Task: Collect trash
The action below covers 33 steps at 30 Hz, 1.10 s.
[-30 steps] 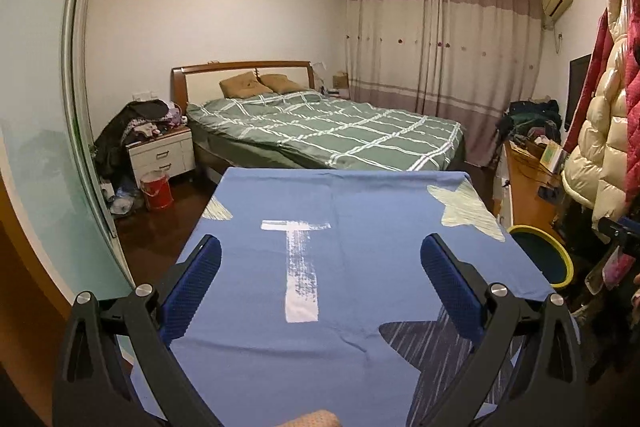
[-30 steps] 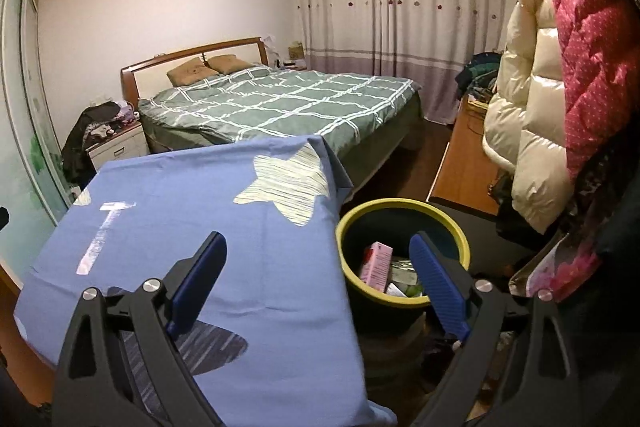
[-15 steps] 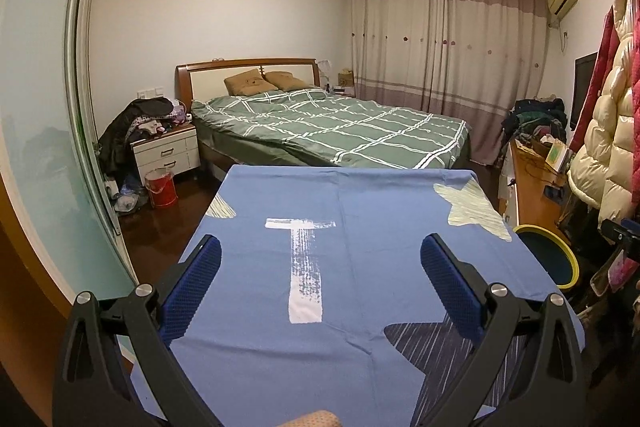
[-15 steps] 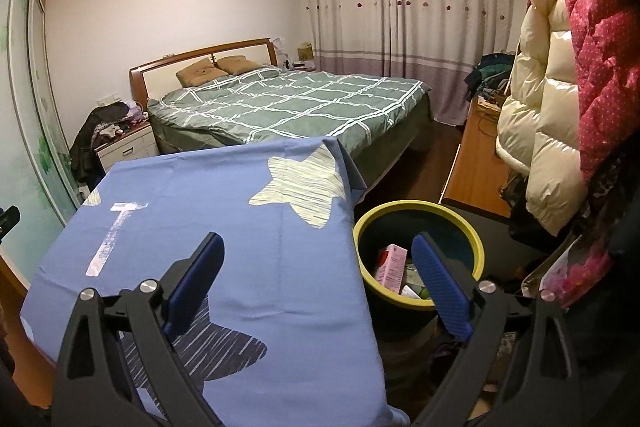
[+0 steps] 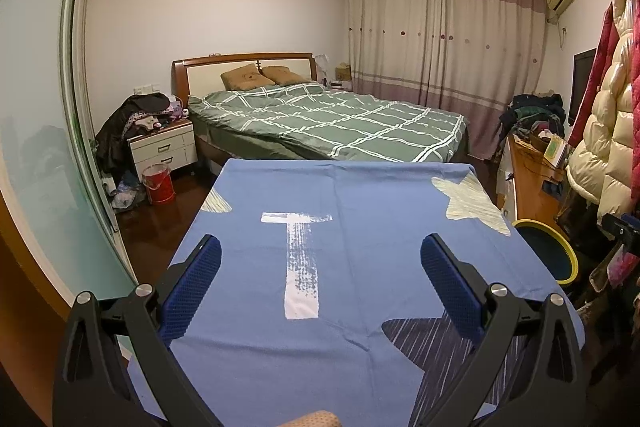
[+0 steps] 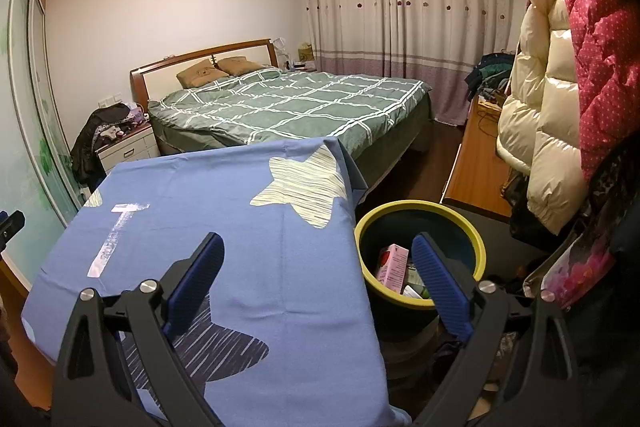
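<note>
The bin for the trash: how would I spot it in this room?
Find the table under the blue cloth at the foot of the bed. The bin stands on the floor at the table's right edge. It alone has a yellow rim; a pink carton sticks up inside.

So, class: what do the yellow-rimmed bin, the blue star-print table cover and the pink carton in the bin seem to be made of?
Yellow-rimmed bin: probably moulded plastic, going by its smooth, evenly coloured rim and dark, slightly glossy wall.
Blue table cover: woven fabric, matte, with creases and a draping corner.
Pink carton: likely printed cardboard, with flat faces and sharp edges.
</note>
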### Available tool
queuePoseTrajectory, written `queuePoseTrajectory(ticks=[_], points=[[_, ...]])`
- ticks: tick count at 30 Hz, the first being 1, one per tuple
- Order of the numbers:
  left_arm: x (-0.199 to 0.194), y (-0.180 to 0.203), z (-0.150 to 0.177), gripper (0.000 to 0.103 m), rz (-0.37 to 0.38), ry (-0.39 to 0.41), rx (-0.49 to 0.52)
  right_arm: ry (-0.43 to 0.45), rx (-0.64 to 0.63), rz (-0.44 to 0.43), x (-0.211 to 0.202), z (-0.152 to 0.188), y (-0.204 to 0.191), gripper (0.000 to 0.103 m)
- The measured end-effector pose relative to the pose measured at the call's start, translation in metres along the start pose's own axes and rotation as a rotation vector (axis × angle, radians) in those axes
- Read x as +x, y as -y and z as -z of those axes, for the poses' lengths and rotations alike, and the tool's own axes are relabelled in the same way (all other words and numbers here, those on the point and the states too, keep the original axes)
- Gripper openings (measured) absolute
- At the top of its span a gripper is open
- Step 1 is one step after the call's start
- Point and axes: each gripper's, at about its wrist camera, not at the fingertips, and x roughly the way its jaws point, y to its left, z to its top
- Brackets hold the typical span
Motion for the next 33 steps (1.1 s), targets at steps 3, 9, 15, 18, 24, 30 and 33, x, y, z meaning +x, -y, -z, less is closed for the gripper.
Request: queuePoseTrajectory(ticks=[3, 9, 15, 18, 24, 30, 33], points=[[0.0001, 0.0006, 0.0004, 0.098, 0.002, -0.001, 0.001, -0.003, 0.004, 0.000, 0.0003, -0.0001, -0.0021, 0.090], [0.0013, 0.0013, 0.0014, 0.098, 0.003, -0.004, 0.002, -0.005, 0.011, -0.003, 0.0005, -0.0001, -0.0007, 0.090], [0.0021, 0.0037, 0.0028, 0.098, 0.008, -0.012, 0.006, -0.004, 0.013, -0.001, 0.0008, -0.0002, 0.0010, 0.090], [0.0024, 0.0043, 0.0033, 0.098, 0.015, -0.016, 0.005, -0.005, 0.014, -0.002, 0.0008, -0.0002, 0.0007, 0.090], [0.0041, 0.0056, 0.0037, 0.098, 0.019, -0.020, 0.006, -0.006, 0.014, -0.002, 0.0014, 0.0003, 0.0015, 0.090], [0.0048, 0.0065, 0.0049, 0.098, 0.022, -0.024, 0.006, -0.009, 0.014, -0.001, 0.0017, 0.0003, 0.0017, 0.090], [0.0048, 0.0062, 0.0048, 0.098, 0.024, -0.026, 0.004, -0.011, 0.016, -0.004, 0.0015, 0.0020, 0.0013, 0.090]])
